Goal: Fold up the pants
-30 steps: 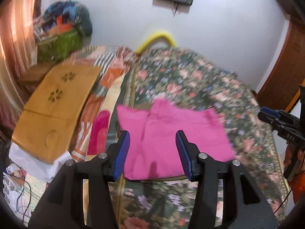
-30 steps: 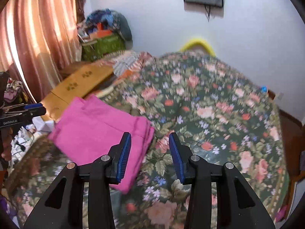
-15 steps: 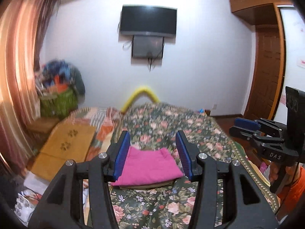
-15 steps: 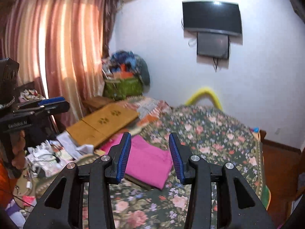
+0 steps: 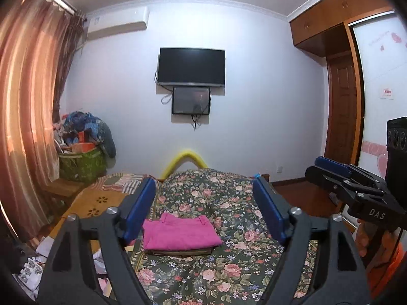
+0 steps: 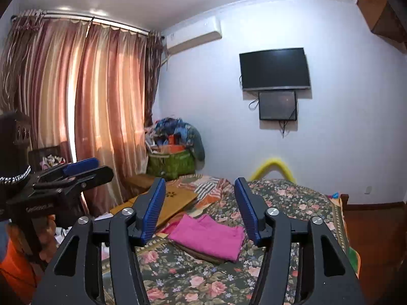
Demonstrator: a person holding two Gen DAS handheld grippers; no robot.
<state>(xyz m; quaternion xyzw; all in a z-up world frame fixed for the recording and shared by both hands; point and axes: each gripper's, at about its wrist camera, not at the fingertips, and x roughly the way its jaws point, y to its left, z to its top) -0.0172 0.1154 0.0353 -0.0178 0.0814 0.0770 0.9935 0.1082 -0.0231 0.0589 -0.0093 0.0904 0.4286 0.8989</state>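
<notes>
While both grippers hang in the air clear of the bed, the pink pants (image 5: 180, 233) lie folded into a flat rectangle on the floral bedspread (image 5: 229, 267), resting on top of a darker folded item (image 5: 182, 251) whose edge shows beneath them. In the left wrist view the pants sit at about 7 o'clock from the picture's centre, seen through the gap of the left gripper (image 5: 204, 211). Its jaws stand wide apart, have just been opening, and have nothing between them. The right gripper (image 6: 199, 207) also shows a clear gap between its blue pads (image 6: 154, 208), somewhat narrower; its jaws have just been opening too and hold nothing. In the right wrist view the pants (image 6: 208, 236) lie at about 6 o'clock, well beyond the fingertips. Each gripper shows in the other's camera: the right one at 4 o'clock in the left view, the left one at 9 o'clock in the right view, each with a hand (image 5: 366, 239) on its handle. A dark television (image 5: 191, 66) hangs on the far wall at 12 o'clock, and pink curtains (image 6: 84, 106) hang at 9 o'clock in the right view.
</notes>
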